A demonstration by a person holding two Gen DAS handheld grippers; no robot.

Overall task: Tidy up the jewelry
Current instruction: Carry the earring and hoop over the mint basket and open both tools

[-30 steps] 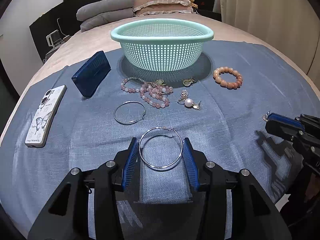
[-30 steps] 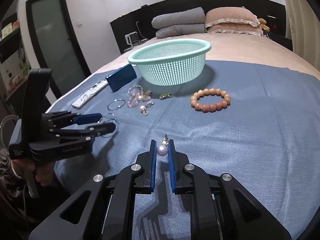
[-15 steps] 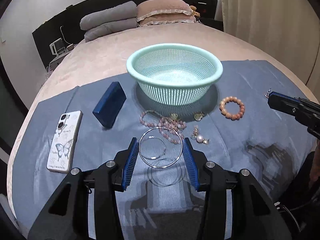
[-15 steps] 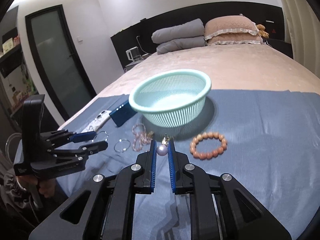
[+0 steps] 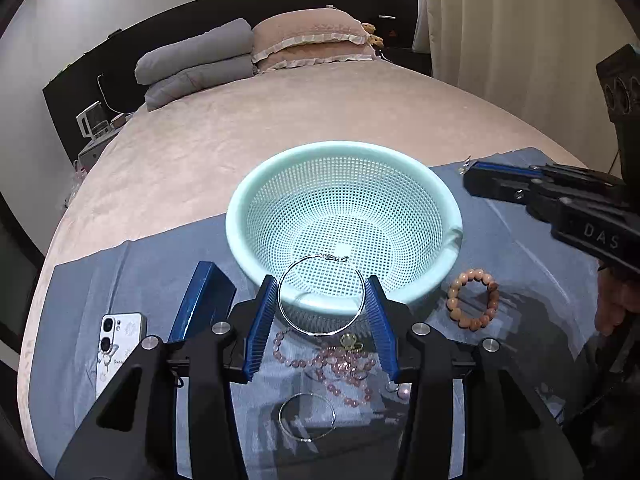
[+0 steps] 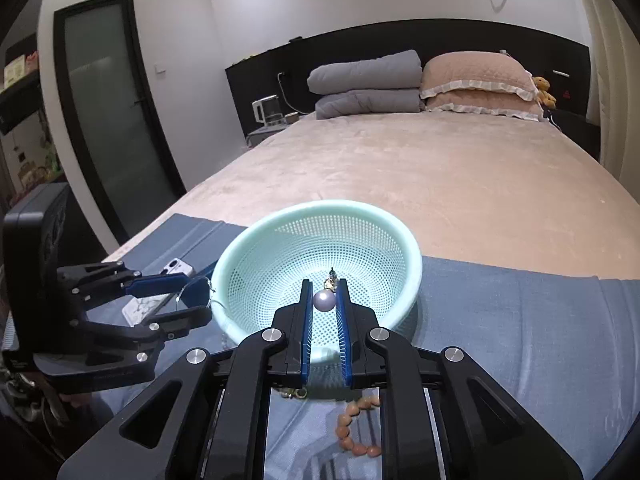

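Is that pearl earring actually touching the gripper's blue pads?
Touching. The right wrist view shows the pearl earring pinched between both pads of the right gripper.

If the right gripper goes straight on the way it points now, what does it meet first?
Most likely the mesh inside of the green basket. The right gripper, shut on the pearl earring, points down into it; depth is uncertain.

The phone (image 5: pixel 116 350) beside the blue box (image 5: pixel 202 304) is half hidden behind the left gripper's fingers (image 5: pixel 260 320). In the right wrist view, the orange bead bracelet (image 6: pixel 354 428) below the basket (image 6: pixel 320 236) is partly covered by the right gripper's frame.

Home bedroom, bed (image 6: pixel 460 168) w/ pillows (image 6: pixel 478 84), dark headboard (image 6: pixel 400 40), door (image 6: pixel 108 116)
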